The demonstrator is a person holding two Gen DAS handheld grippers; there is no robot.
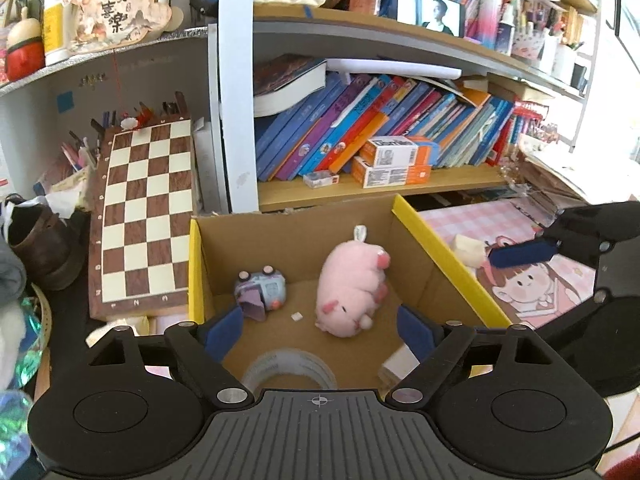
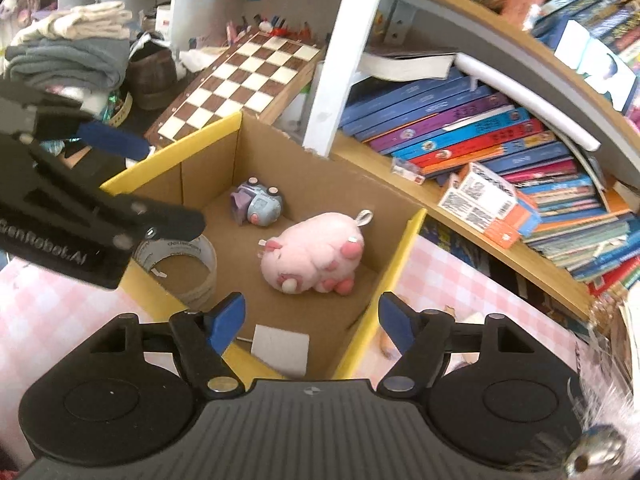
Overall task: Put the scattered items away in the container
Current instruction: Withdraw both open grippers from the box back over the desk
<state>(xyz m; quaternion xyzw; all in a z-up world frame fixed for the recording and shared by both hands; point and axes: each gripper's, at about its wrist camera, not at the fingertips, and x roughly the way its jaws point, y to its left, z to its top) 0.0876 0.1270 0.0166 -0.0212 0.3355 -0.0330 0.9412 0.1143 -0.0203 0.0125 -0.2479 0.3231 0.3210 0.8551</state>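
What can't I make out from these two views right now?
- Tape roll: near half hidden behind left hand-held gripper; right wrist view, arm overlaps it.
- White card: lower edge behind box wall.
- Cream object on mat: beside right hand-held gripper, too blurred to identify.

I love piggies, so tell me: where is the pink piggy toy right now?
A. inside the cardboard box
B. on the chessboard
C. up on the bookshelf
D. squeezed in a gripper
A: the pink piggy toy lies on the floor of the cardboard box, and no gripper touches it.
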